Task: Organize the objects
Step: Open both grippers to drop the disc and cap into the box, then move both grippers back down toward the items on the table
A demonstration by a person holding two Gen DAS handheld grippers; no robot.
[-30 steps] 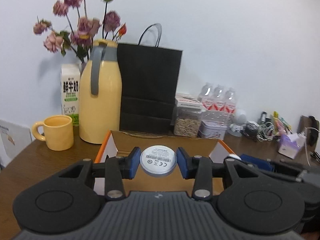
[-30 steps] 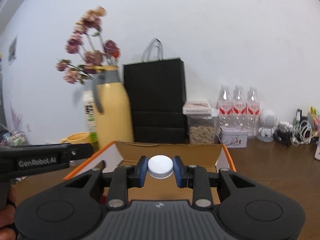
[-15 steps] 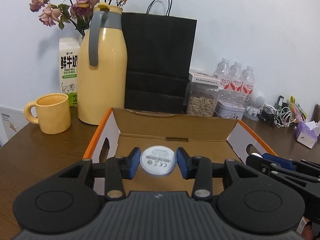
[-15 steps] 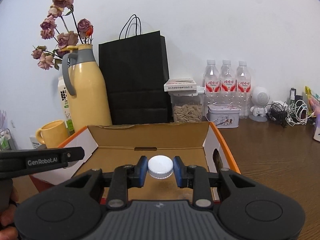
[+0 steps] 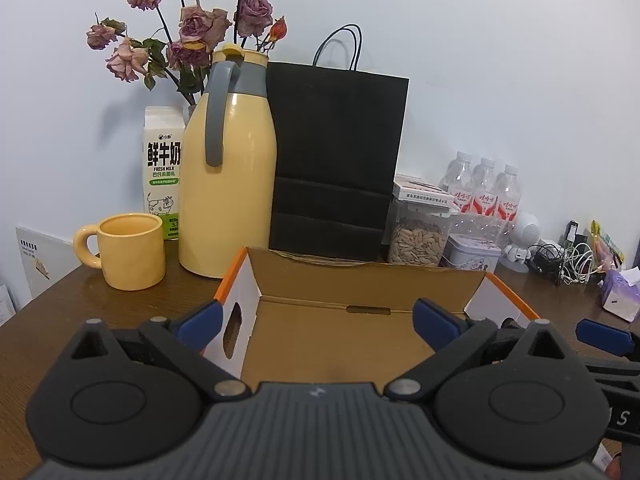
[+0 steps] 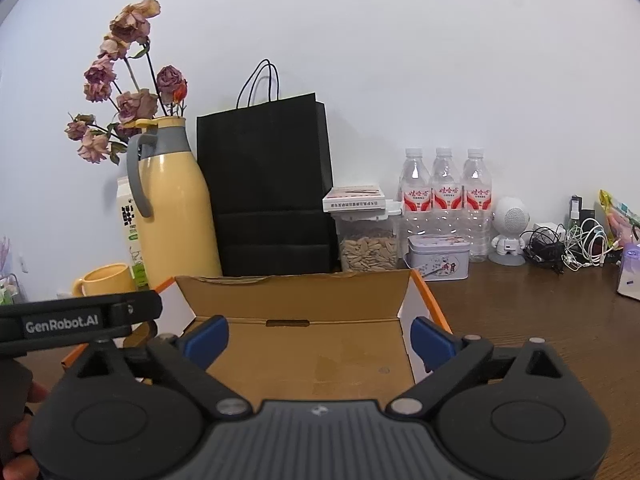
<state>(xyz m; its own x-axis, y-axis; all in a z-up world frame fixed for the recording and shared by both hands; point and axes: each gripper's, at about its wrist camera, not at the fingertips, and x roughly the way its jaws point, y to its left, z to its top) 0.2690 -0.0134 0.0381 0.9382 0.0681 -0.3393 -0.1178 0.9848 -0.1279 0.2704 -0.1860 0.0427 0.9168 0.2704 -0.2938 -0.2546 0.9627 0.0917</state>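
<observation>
the left gripper [image 5: 318,318] and the right gripper [image 6: 318,338] hang at lower centre of their views over the open cardboard box [image 5: 360,280], both with jaws opening wide and nothing between the blue pads. behind the box, a yellow thermos [image 5: 228,184] and black paper bag [image 5: 336,160] stand at centre; whatever lies inside the box is hidden.

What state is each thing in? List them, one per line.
Cardboard box: flaps open, upright on the table.
Left gripper: jaws opening, nothing between them.
Right gripper: jaws opening, nothing between them.
Yellow mug: upright, looks empty.
Yellow thermos jug: upright, lid shut.
Milk carton: upright, closed.
Black paper bag: standing.
Seed jar: lidded, about half full.
Water bottles: capped, upright.
</observation>
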